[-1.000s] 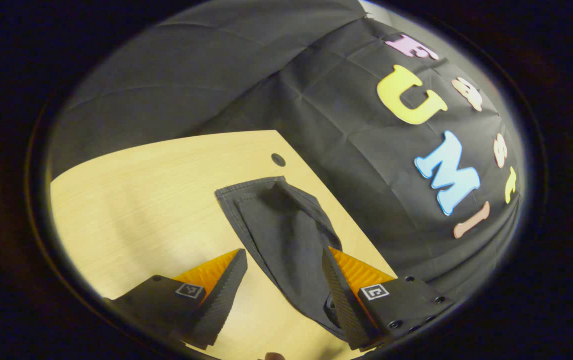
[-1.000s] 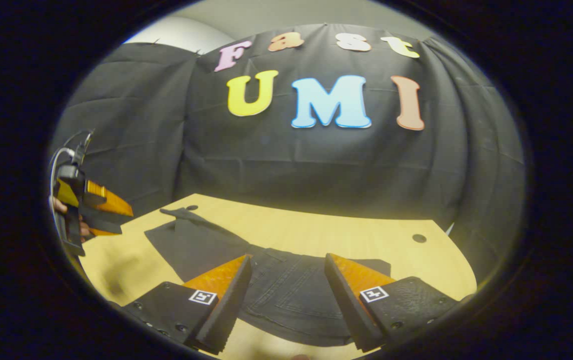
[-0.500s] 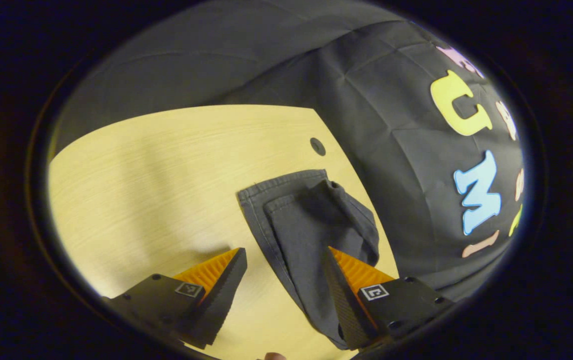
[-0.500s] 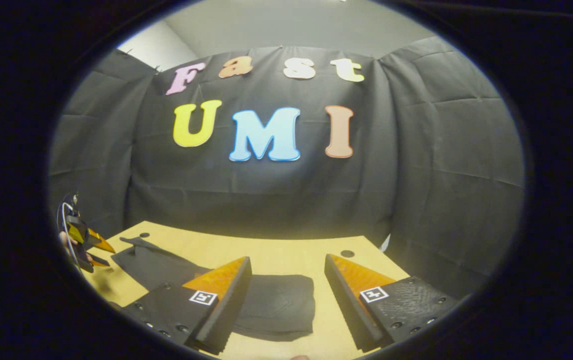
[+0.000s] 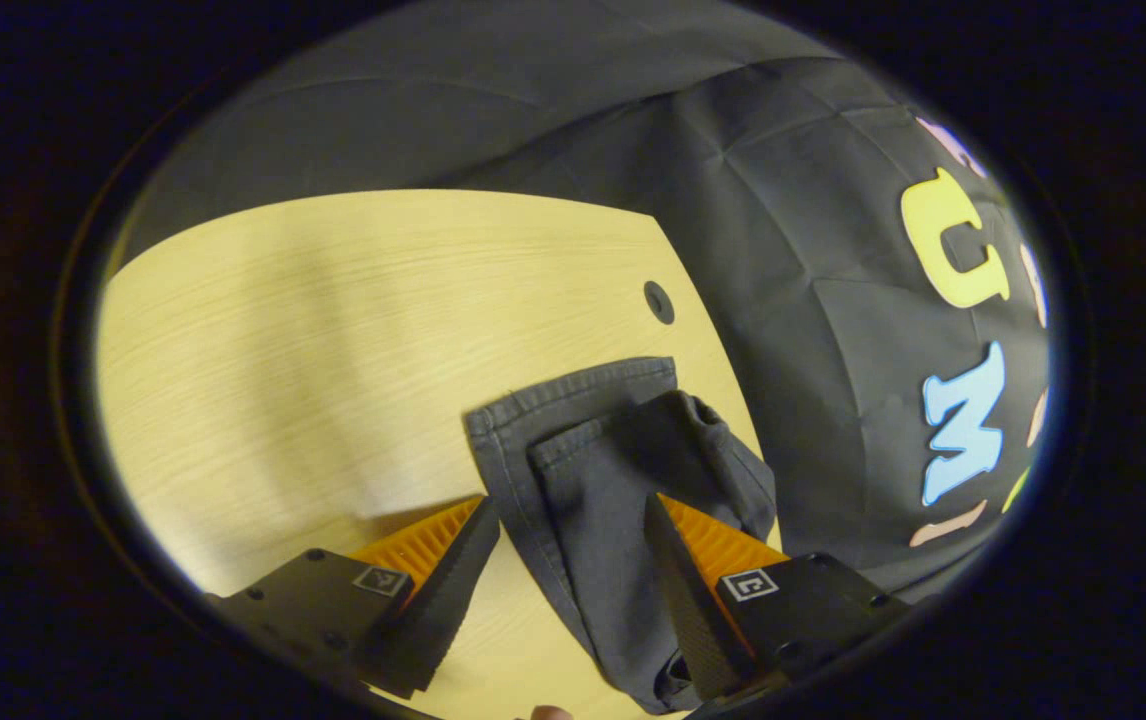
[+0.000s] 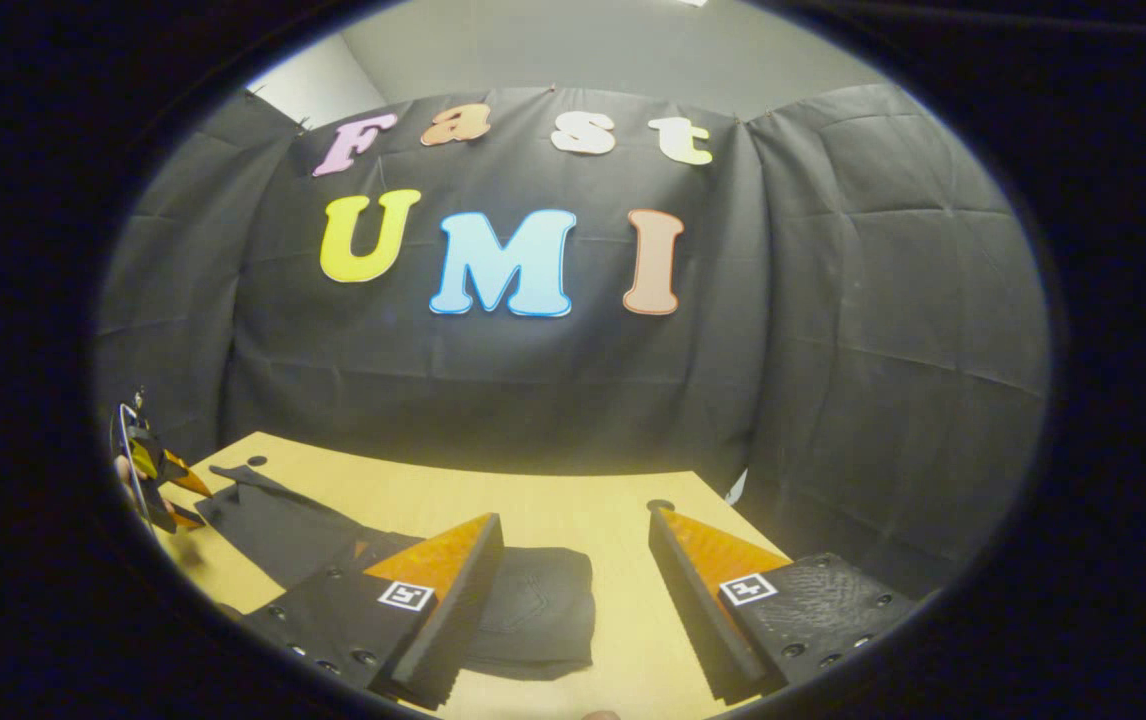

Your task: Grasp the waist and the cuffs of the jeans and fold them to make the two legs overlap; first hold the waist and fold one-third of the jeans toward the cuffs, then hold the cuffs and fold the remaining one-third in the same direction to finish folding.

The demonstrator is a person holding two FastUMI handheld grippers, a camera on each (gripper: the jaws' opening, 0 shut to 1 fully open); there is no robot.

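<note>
Dark jeans [image 6: 533, 610] lie on the wooden table [image 6: 533, 500]. Their waist end is folded over and rests just ahead of my right gripper [image 6: 573, 610], which is open and holds nothing. The legs [image 6: 273, 520] run off to the left toward the cuffs. In the left gripper view the two cuffs [image 5: 593, 450] lie overlapped near the table's far edge, the upper one rumpled. My left gripper [image 5: 573, 590] is open above the leg, a finger to either side of the cloth. Far off in the right gripper view the left gripper [image 6: 158, 480] hovers by the cuffs.
The table [image 5: 283, 340] has bare wood to the left of the cuffs. A round cable hole [image 5: 658, 301] sits just beyond them, and another hole [image 6: 660, 505] lies near the right corner. Black cloth walls close in behind the table's edges.
My right gripper has drawn back and tilted up from the waist, staying open. My left gripper has edged in over the cuffs, so the leg now lies between its fingers.
</note>
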